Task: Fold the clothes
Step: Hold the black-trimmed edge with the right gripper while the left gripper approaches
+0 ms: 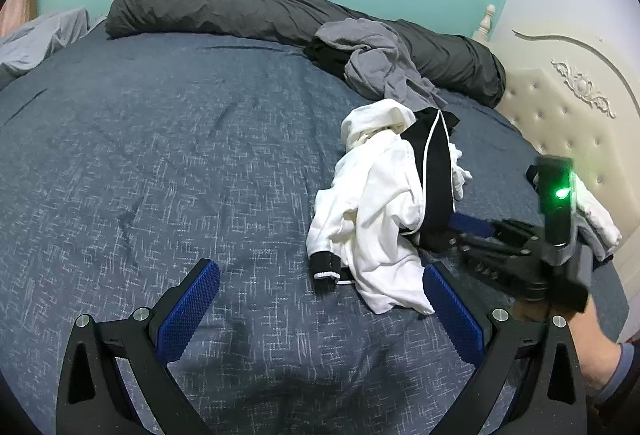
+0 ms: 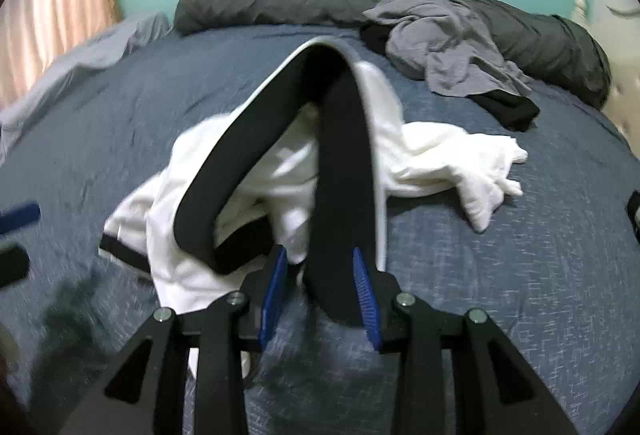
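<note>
right gripper (image 2: 320, 291): clamped on black trim of white jacket (image 2: 440, 151)
left gripper (image 1: 320, 307): jaws wide, empty
bed (image 1: 160, 155): bare cover left of jacket

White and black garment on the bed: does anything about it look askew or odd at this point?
Yes. The white and black garment lies crumpled, not flat, and its black band arches up to the right gripper, whose pads are closed on it. The left gripper is open, holding nothing.

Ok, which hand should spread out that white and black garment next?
Left. The left hand-held gripper is open and free beside the white and black garment, while the right hand-held gripper already clamps its black band.
</note>
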The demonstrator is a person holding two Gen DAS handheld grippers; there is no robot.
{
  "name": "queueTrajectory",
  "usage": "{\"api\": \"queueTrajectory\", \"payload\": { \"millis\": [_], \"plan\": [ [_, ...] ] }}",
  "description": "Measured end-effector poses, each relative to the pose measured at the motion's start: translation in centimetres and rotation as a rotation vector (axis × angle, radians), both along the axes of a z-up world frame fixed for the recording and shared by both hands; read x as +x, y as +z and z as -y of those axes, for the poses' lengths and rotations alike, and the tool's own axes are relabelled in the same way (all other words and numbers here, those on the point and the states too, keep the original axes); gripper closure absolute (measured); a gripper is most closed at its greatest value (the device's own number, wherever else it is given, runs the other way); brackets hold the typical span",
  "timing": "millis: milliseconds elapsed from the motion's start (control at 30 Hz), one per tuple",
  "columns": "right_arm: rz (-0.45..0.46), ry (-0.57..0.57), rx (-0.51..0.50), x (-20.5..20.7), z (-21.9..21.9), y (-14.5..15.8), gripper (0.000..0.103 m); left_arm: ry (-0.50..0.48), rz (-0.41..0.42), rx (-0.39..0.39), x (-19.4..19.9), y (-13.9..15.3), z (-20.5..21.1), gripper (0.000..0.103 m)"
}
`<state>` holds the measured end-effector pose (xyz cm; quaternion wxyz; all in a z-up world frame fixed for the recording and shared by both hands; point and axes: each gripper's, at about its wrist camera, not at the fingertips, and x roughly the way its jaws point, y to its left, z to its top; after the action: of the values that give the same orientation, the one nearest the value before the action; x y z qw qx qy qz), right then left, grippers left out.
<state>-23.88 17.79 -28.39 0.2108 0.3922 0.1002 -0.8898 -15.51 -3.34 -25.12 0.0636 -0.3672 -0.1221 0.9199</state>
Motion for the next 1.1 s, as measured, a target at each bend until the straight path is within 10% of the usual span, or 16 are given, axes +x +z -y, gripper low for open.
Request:
{"api": "queueTrajectory", "payload": {
  "millis": [367, 433, 567, 1100],
  "plan": [
    [0.062, -0.121, 0.059, -3.6, -0.4, -2.0, 0.068, 0.006, 0.01, 0.014, -0.2, -0.4, 0.7, 0.0],
    [0.074, -0.115, 0.035, -4.0, -0.8, -2.0, 0.085, 0.007, 0.01, 0.017, -0.3, -0.3, 0.7, 0.0],
    [0.05, -0.087, 0.0, -3.2, -1.1, -0.7, 0.099, 0.009, 0.013, 0.019, -0.4, -0.3, 0.6, 0.0],
    [-0.017, 0.061, -0.181, -0.3, -2.6, 6.4, 0.101, 0.019, 0.009, -0.01, -1.6, -0.6, -1.5, 0.0]
  ]
}}
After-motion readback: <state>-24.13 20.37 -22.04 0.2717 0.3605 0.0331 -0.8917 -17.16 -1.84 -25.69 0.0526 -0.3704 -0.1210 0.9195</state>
